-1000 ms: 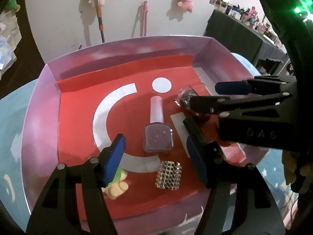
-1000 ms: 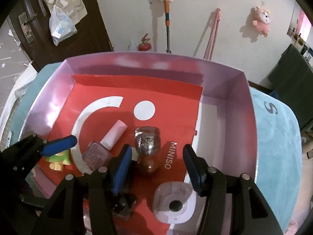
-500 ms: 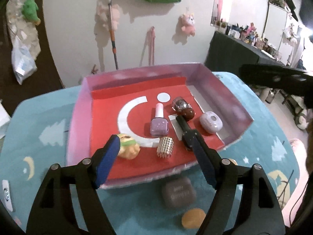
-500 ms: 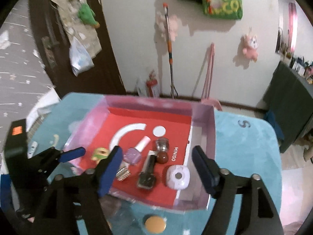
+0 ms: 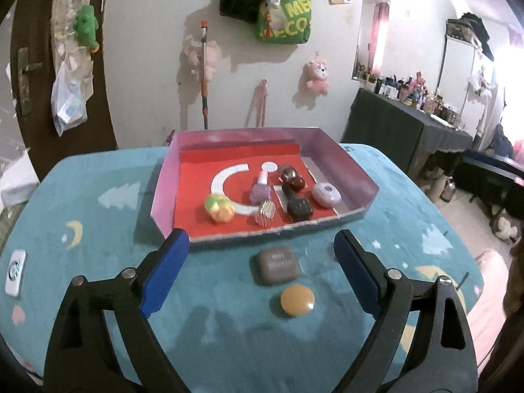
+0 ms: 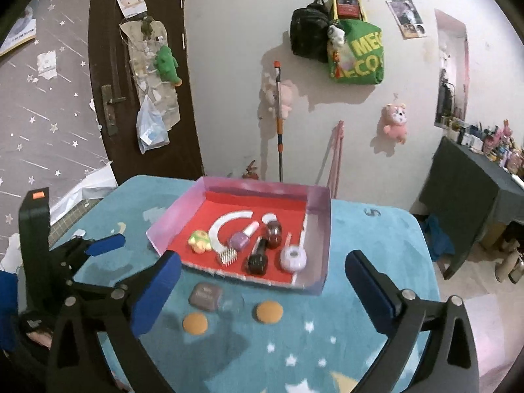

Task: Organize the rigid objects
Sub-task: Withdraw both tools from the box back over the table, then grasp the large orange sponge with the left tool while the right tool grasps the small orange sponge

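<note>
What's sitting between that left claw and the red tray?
In the left wrist view, a grey case and an orange disc lie on the blue cloth between left claw and tray.

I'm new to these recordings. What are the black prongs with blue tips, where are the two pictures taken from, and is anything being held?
No robot here: a person carries two handheld grippers, each with a fisheye camera looking along its fingers. One picture shows the left gripper, the other the right gripper. Both are open and hold nothing. On the teal star-patterned cloth sits a shallow pink box with red lining, holding nail polish bottles and small trinkets. Outside it lie a grey rounded case and, in the right view, two orange discs.
</note>
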Tool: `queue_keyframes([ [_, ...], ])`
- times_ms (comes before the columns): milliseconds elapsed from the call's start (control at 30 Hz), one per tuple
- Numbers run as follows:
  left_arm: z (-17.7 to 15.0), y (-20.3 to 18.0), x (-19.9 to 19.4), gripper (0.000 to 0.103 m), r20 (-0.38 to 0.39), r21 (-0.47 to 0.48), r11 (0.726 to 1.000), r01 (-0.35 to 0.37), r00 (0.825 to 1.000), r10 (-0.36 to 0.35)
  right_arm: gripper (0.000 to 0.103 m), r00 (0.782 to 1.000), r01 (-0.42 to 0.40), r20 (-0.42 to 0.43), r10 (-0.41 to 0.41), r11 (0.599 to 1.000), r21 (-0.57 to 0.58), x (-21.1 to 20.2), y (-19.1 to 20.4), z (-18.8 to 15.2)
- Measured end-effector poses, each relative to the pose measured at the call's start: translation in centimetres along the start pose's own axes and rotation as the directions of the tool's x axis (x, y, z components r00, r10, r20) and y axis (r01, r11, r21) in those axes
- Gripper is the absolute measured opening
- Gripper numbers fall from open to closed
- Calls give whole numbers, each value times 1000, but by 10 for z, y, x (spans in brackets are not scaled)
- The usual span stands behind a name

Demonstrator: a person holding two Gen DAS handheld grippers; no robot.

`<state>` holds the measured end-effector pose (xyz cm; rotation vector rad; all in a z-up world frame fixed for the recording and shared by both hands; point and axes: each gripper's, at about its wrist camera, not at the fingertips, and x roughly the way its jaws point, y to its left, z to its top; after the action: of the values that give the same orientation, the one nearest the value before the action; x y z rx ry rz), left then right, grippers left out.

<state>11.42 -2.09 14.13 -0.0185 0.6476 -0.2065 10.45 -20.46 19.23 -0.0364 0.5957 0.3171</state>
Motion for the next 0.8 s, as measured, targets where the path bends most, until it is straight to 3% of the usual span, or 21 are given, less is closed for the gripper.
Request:
queue_keyframes([
  [400, -46, 3, 9, 91, -20, -23, 1000, -20, 1000, 20, 103, 998, 32, -57, -28, 997, 74, 25, -2, -69],
  [800, -67, 2, 44, 91, -108, -30, 999, -39, 993, 36, 103, 991, 47, -131, -28, 989, 138, 67, -21, -102],
])
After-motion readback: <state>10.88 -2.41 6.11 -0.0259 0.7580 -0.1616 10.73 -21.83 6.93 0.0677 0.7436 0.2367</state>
